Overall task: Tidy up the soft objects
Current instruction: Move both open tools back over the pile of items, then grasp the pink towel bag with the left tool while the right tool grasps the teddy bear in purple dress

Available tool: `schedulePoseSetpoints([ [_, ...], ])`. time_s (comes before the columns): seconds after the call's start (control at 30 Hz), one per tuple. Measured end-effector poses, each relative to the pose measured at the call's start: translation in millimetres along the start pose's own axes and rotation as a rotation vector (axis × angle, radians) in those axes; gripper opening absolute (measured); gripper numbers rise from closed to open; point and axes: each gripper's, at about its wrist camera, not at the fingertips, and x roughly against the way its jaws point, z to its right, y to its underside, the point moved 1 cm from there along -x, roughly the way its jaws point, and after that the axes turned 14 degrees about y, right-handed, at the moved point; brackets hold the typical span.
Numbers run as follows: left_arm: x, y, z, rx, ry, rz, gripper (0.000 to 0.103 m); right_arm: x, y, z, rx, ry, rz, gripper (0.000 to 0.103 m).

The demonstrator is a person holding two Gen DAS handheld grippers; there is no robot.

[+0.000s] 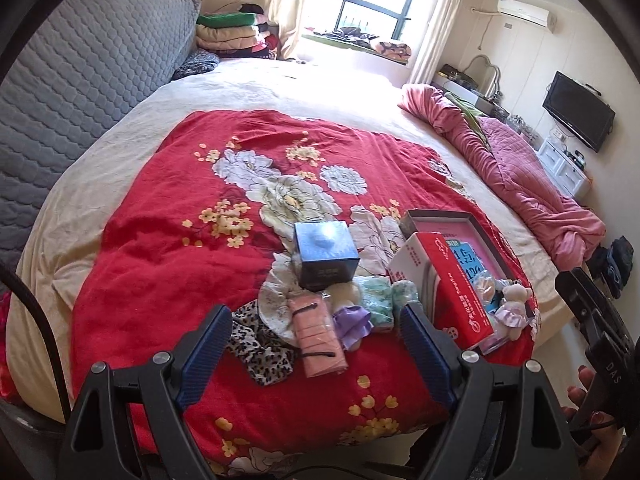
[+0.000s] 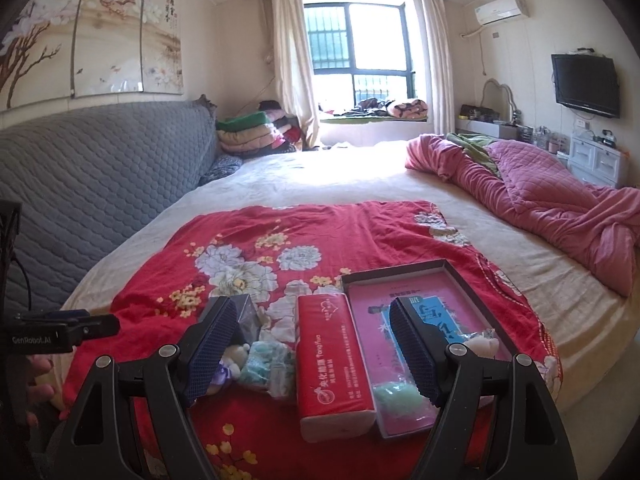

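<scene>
We see only part of the small bear (image 2: 235, 356) in the right wrist view, its body hidden behind a finger (image 2: 208, 354) of the right gripper. The blue box (image 2: 246, 320) is also mostly covered there. A second bear (image 2: 482, 345) peeks out behind the other finger. The tissue pack (image 1: 452, 284) hides much of the open pink box (image 1: 480, 240) in the left wrist view. Print on both is too small to read. The hand (image 1: 592, 412) at the frame's edge is cut off.
</scene>
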Motion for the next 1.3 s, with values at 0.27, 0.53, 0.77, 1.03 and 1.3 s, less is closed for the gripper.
schedulePoseSetpoints([
  [0.27, -2, 7, -32, 0.069, -0.011, -0.013, 0.085, -7, 6, -20, 0.031, -0.044, -0.030, 0.080],
  [0.53, -20, 22, -54, 0.106, -0.022, -0.049, 0.085, -24, 23, -41, 0.085, -0.078, -0.095, 0.080],
  [0.77, -40, 35, -68, 0.138, -0.028, -0.102, 0.086, -41, 41, -62, 0.142, -0.105, -0.149, 0.080],
  [1.03, -60, 43, -59, 0.138, 0.019, -0.150, 0.086, -58, 58, -72, 0.210, -0.077, -0.194, 0.080],
  [1.3, -98, 46, -42, 0.128, 0.071, -0.230, 0.085, -73, 74, -85, 0.293, -0.078, -0.233, 0.080],
])
